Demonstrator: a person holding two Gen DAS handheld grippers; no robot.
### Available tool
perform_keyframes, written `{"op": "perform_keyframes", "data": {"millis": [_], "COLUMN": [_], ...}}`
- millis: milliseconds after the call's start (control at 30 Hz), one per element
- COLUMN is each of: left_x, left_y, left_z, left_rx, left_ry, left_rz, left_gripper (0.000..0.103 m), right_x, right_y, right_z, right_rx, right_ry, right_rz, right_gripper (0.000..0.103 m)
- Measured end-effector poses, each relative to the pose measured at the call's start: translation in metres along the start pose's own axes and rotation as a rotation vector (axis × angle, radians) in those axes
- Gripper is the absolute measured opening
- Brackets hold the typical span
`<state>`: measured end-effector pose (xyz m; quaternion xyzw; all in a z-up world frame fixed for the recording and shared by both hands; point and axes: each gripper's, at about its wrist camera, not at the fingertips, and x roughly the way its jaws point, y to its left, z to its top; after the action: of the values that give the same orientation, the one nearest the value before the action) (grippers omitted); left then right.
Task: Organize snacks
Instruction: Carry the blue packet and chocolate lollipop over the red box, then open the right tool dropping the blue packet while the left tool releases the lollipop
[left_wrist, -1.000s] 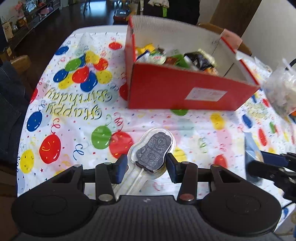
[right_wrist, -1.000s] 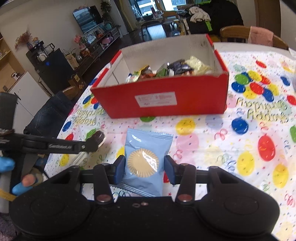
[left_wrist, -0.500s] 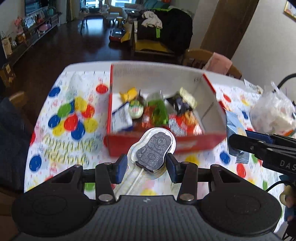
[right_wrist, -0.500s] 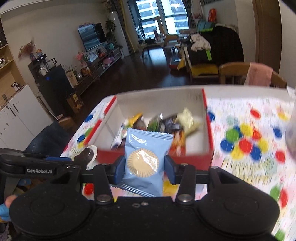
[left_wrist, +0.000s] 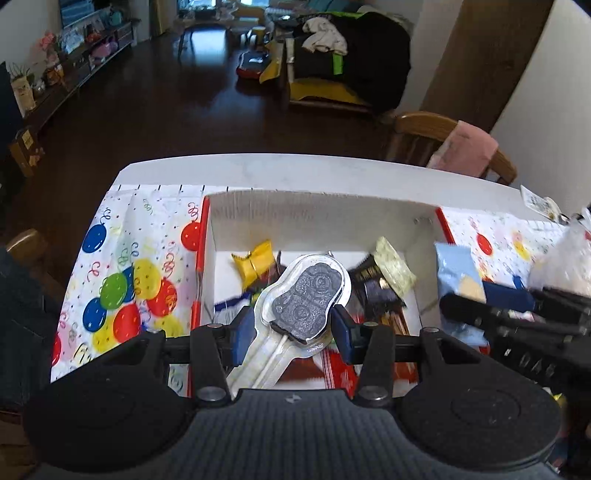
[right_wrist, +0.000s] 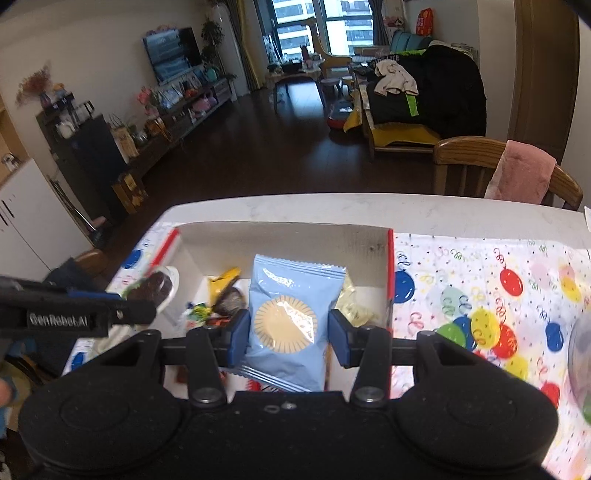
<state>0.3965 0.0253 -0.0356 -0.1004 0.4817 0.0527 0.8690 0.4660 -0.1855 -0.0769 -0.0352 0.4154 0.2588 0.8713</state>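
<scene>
Both grippers are now hanging over the red box (left_wrist: 201, 258), having come in from the near tablecloth (right_wrist: 480, 295). Left gripper (left_wrist: 293, 326) is clamping a wrapped chocolate lollipop (left_wrist: 306, 299); right gripper (right_wrist: 286, 336) is pinching a blue cookie packet (right_wrist: 288, 317). Snacks (left_wrist: 380, 280) are piling inside the box.

Light-blue packet (right_wrist: 288, 325) (tan sunburst), balloon-patterned tablecloth (right_wrist: 480, 295).
</scene>
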Motion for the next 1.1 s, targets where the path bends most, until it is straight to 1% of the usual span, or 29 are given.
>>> {"op": "perform_keyframes", "data": {"millis": [67, 133, 200, 333, 467, 667, 800, 1000, 1033, 1100], "left_x": [0.012, 0.024, 0.036, 0.058, 0.077, 0.091, 0.097, 0.09, 0.088, 0.082], "left_y": [-0.001, -0.003, -0.005, -0.012, -0.012, -0.013, -0.009, -0.006, -0.006, -0.006], "left_z": [0.011, 0.019, 0.024, 0.024, 0.02, 0.012, 0.008, 0.003, 0.003, 0.001], "left_rx": [-0.005, -0.01, 0.003, 0.031, 0.043, 0.071, 0.064, 0.065, 0.067, 0.072], "left_ry": [0.029, 0.045, 0.071, 0.108, 0.153, 0.188, 0.206, 0.184, 0.176, 0.159], "left_rz": [0.0, 0.017, 0.011, 0.031, 0.044, 0.064, 0.065, 0.056, 0.052, 0.039], "left_gripper": [0.044, 0.044, 0.044, 0.044, 0.044, 0.044, 0.045, 0.045, 0.046, 0.052], "right_x": [0.013, 0.026, 0.039, 0.063, 0.076, 0.081, 0.08, 0.073, 0.07, 0.065], "right_y": [0.0, 0.002, 0.004, 0.007, 0.013, 0.017, 0.011, 0.005, 0.005, 0.005], "right_z": [0.003, 0.004, 0.003, -0.001, -0.007, -0.012, -0.013, -0.017, -0.017, -0.018], "right_rx": [-0.014, -0.034, -0.054, -0.079, -0.103, -0.123, -0.097, -0.065, -0.06, -0.051], "right_ry": [0.027, 0.062, 0.092, 0.152, 0.187, 0.203, 0.205, 0.188, 0.182, 0.172], "right_rz": [-0.002, -0.002, -0.006, -0.015, -0.028, -0.038, -0.031, -0.019, -0.018, -0.015], "right_gripper": [0.044, 0.044, 0.044, 0.044, 0.044, 0.045, 0.043, 0.045, 0.046, 0.047]}}
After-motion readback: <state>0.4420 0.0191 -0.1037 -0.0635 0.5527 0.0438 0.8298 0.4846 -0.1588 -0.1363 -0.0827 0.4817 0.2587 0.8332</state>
